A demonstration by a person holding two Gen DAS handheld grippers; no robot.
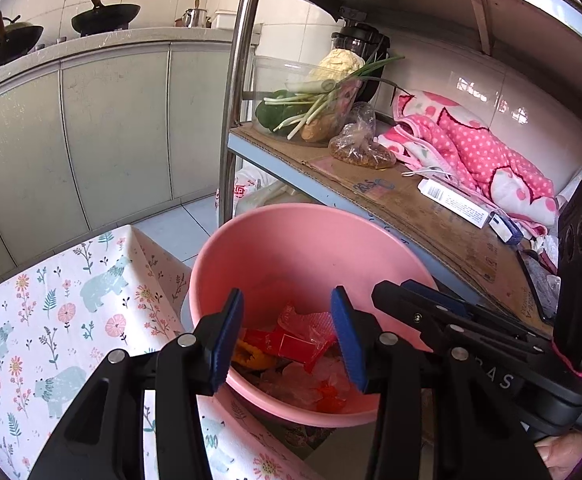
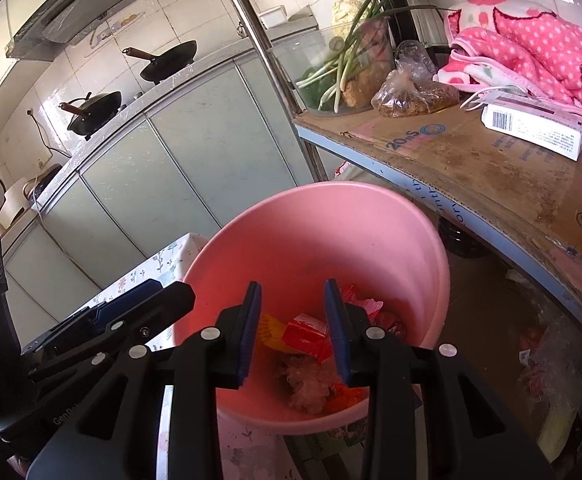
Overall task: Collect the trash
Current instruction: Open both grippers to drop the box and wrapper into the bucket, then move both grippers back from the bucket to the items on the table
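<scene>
1. Hovering over the near rim of a round pink plastic basin point(image 1: 291, 240), the left tongs point(image 1: 287, 340) stand released, blue pads wide apart with nothing between them.
2. The right tongs point(image 2: 293, 330) hang over the same basin point(image 2: 331, 232), also released, pads parted with a narrower gap and pressing on nothing.
3. Trash lies in the basin's bottom: red crumpled wrappers point(image 1: 299, 340), a yellow scrap point(image 1: 251, 354) to their left and clear crinkled plastic film point(image 1: 311, 384) nearest.
4. The basin sits at the right edge of a surface covered by a white cloth printed with bears and flowers point(image 1: 51, 312).
5. Just right of the basin, a metal rack's shelf carries a brown cardboard sheet point(image 2: 491, 168); on it lie a white carton with a barcode point(image 2: 535, 128), a clear bag of brown granules point(image 2: 415, 96), a pink dotted blanket point(image 2: 531, 44) and a clear tub of green onions point(image 1: 303, 104).
6. Far left, two black woks point(image 1: 105, 16) sit on the kitchen's pale cabinets point(image 1: 111, 128).
</scene>
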